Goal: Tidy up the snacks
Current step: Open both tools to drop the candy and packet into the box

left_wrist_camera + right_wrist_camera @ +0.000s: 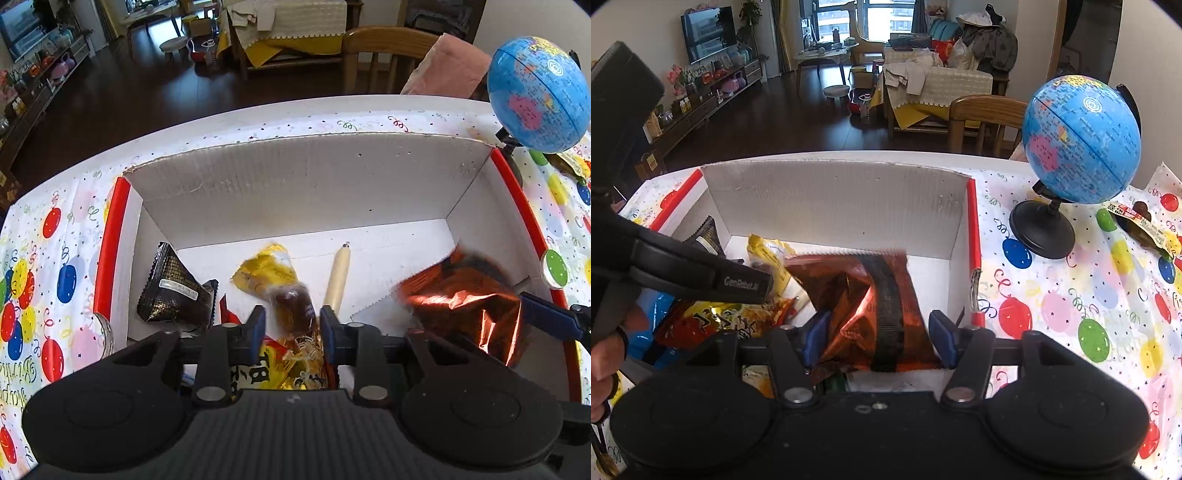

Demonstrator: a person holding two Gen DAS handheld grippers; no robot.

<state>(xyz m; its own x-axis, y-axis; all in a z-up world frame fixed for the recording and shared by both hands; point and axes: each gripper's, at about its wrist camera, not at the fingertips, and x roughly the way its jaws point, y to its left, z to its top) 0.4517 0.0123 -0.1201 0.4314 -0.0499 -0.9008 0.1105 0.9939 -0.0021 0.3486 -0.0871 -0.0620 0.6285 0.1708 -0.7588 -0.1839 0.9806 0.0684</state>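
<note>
A white cardboard box [295, 184] with red rims stands on the table and holds several snacks. My left gripper [292, 325] is over the box with its jaws apart, and a small brown wrapped snack [293, 306], blurred, sits between them. Behind it lie a gold packet [267, 271], a black triangular packet [171, 288] and a pale sausage stick [338, 277]. My right gripper [879, 339] is open over the box [834, 199], with a shiny red-brown bag [868, 306] between its fingers, blurred. The same bag shows in the left wrist view [465, 306].
A blue globe [1078, 140] on a black stand sits right of the box on the balloon-print tablecloth [1071, 295]. A dark snack packet [1141, 225] lies at the far right. A wooden chair [986, 114] stands behind the table.
</note>
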